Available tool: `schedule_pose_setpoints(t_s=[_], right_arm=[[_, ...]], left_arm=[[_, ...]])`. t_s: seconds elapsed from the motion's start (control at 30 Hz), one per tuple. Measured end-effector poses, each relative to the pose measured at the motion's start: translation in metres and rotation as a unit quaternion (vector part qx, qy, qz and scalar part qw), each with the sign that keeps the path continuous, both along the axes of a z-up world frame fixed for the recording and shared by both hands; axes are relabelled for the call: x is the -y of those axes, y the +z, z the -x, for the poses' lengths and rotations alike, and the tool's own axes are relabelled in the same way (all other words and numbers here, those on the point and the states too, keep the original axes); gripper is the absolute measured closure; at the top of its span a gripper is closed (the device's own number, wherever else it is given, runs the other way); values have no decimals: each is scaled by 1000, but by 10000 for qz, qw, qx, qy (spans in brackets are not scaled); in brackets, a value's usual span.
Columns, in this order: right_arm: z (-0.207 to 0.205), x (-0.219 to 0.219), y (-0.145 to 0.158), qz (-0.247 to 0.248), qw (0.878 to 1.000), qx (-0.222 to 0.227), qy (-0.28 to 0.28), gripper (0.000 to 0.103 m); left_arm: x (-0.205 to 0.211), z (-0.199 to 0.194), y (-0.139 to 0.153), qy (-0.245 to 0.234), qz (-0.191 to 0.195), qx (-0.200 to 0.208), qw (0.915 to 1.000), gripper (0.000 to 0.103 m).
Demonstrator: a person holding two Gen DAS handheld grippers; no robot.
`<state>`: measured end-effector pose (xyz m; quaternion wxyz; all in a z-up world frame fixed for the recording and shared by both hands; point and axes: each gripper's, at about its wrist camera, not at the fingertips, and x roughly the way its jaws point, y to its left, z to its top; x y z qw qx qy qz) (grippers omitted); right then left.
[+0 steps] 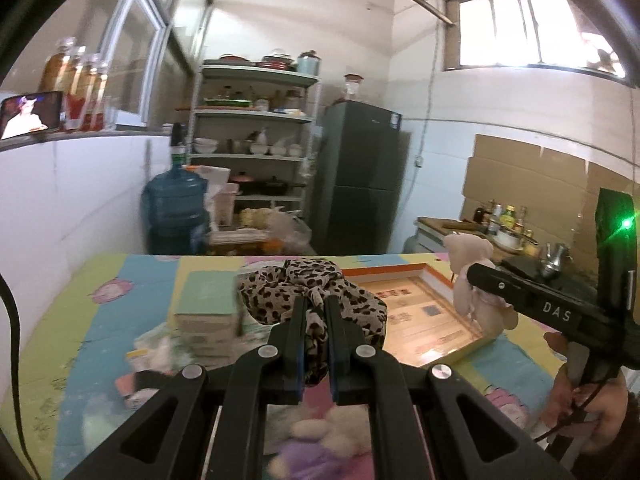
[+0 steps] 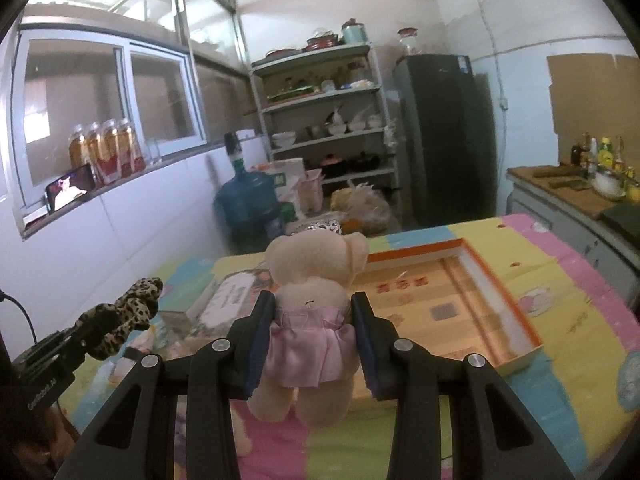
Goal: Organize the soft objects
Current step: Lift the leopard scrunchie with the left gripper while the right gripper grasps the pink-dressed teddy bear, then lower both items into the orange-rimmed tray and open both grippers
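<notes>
My left gripper (image 1: 314,304) is shut on a leopard-print scarf (image 1: 316,292) and holds it bunched above the table; the scarf also shows in the right wrist view (image 2: 128,316). My right gripper (image 2: 314,300) is shut on a beige teddy bear in a pink skirt (image 2: 312,292), held upright above the table; the bear also shows in the left wrist view (image 1: 476,280). An open shallow box with an orange rim (image 2: 496,280) lies on the table just right of the bear, also seen in the left wrist view (image 1: 424,312). Another soft toy (image 1: 324,440) lies below my left gripper.
The table carries a colourful cartoon cloth (image 2: 580,320). A stack of tissue packs (image 1: 208,320) stands left of the scarf. Behind are a blue water jug (image 1: 176,208), a shelf rack (image 1: 256,120), a dark fridge (image 1: 360,176) and a counter with bottles (image 2: 592,176).
</notes>
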<state>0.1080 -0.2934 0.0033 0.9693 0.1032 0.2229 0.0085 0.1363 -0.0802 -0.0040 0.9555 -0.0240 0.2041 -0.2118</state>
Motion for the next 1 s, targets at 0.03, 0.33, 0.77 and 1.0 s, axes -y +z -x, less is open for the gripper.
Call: schedule_pose_setpoints(t_s=[0.03,0.33,0.77,1.0], right_arm=[[1,5,1,20,10000,9,-39,63],[-2,64,1,39,9996,-37,-295,63],[-54,132,-49,-301,9960,-781,-317,63],[-74,142,-72,-346,9937,-1047,-224,63]], left_arm=[[7,-1,0,-51,1,6,10000,95],[73,-31,-5,-317,32,-164,9994,95],[153,-80,-50,-427,-132,-849,9954,95],[180,-97,-70,-575,-213,-1240,9904,95]])
